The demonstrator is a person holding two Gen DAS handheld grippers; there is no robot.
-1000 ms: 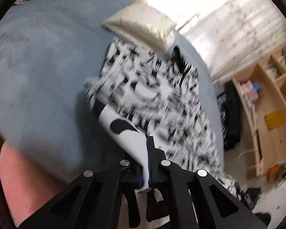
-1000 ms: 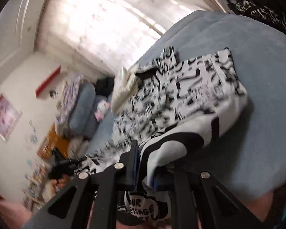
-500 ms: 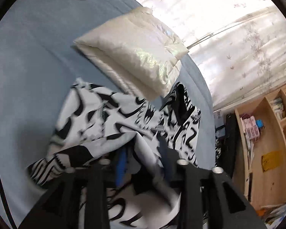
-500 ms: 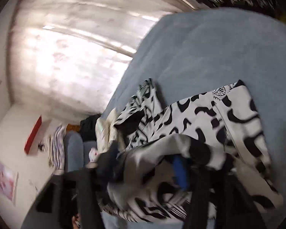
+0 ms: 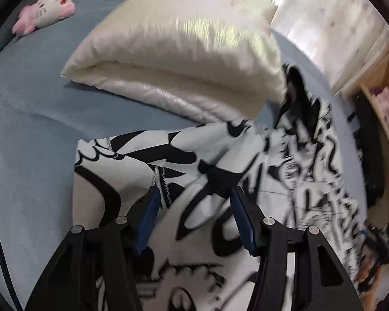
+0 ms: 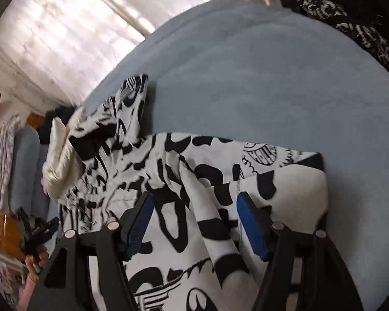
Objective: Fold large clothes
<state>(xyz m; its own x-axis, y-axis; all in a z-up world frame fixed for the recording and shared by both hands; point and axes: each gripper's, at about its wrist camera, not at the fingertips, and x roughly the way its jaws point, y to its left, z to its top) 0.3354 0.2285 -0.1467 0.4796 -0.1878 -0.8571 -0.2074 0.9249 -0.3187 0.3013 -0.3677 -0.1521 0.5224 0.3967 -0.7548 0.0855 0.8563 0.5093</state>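
A black-and-white patterned garment (image 5: 168, 153) lies folded over itself on the blue bed (image 5: 26, 129), its far edge near a cream pillow (image 5: 184, 51). My left gripper (image 5: 193, 193) hovers just above it; its jaws are opening, and loose cloth lies between the blue pads without being pressed. In the right wrist view the same garment (image 6: 207, 160) spreads across the bed (image 6: 272, 77). My right gripper (image 6: 194, 197) stands open over a raised fold, holding nothing. A hand with the left gripper (image 6: 36, 233) shows at the far left.
A pink-and-white plush toy (image 5: 46, 7) lies at the bed's far left corner. A wooden shelf (image 5: 386, 83) stands beyond the bed on the right. Dark patterned clothing (image 6: 363, 33) sits at the bed's far right edge. Bright curtains (image 6: 51, 39) hang behind.
Both grippers carried the garment's edge forward over the rest of it toward the pillow, sank lower, and opened. The cloth has dropped from both and now lies doubled over.
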